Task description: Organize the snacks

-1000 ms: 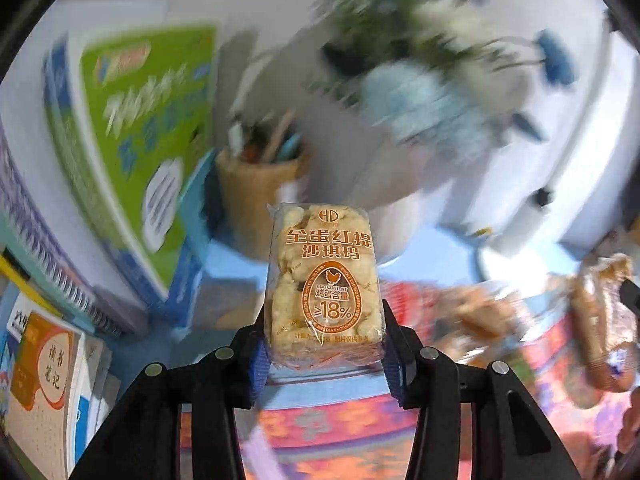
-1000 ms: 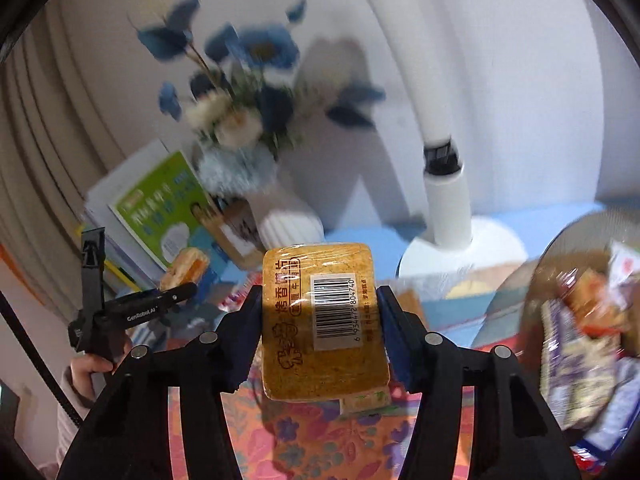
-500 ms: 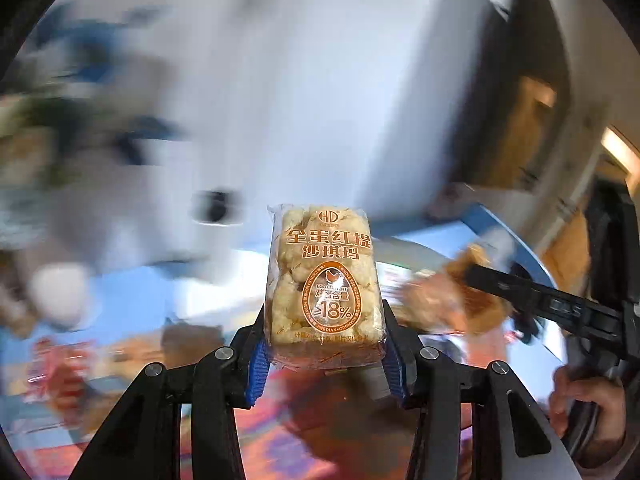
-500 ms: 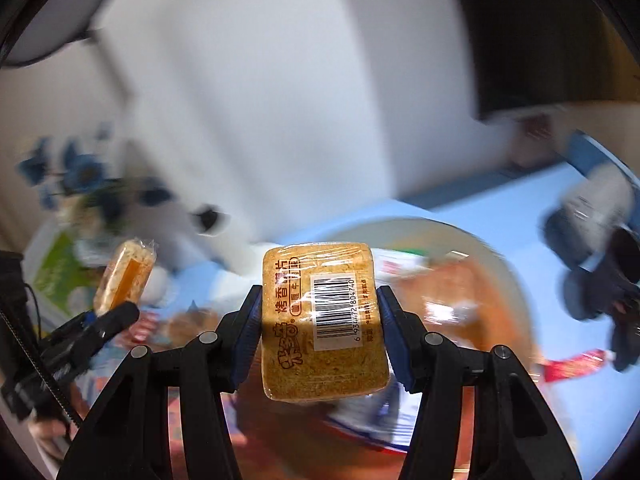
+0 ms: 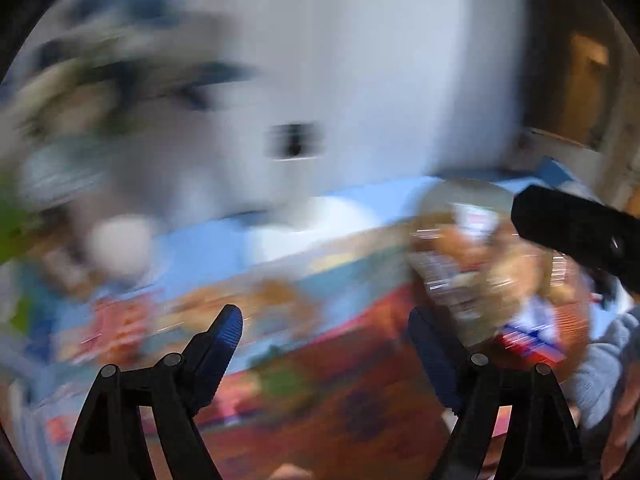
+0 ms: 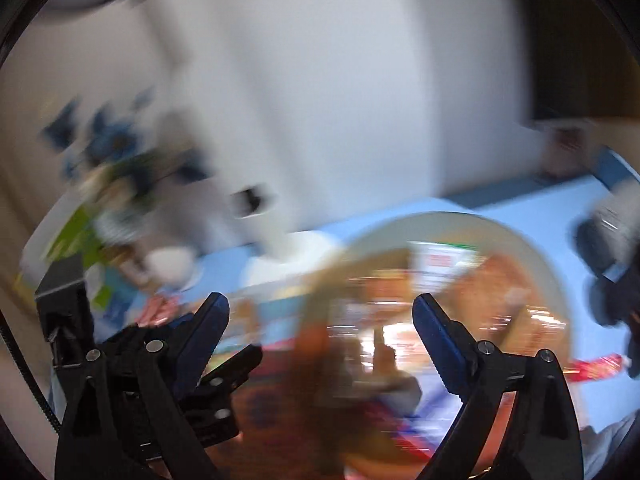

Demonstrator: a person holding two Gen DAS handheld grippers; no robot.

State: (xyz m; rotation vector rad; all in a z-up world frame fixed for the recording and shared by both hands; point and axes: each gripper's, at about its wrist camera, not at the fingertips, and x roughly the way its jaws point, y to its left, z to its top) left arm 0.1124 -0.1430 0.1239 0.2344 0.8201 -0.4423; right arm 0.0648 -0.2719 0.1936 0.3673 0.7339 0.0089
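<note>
- Two grippers, both with jaws opening and nothing between them: left gripper point(image 5: 324, 332), right gripper point(image 6: 320, 312).
- Snacks point(image 6: 460, 300), blurred, lie piled in the bowl point(image 6: 556, 276) under the right gripper.
- Blue table point(image 6: 520, 200) is bare behind the bowl's rim.

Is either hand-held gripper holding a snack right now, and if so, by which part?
Nothing is held. The left hand-held gripper and the right hand-held gripper are both opening, with no snack between their fingers.
</note>
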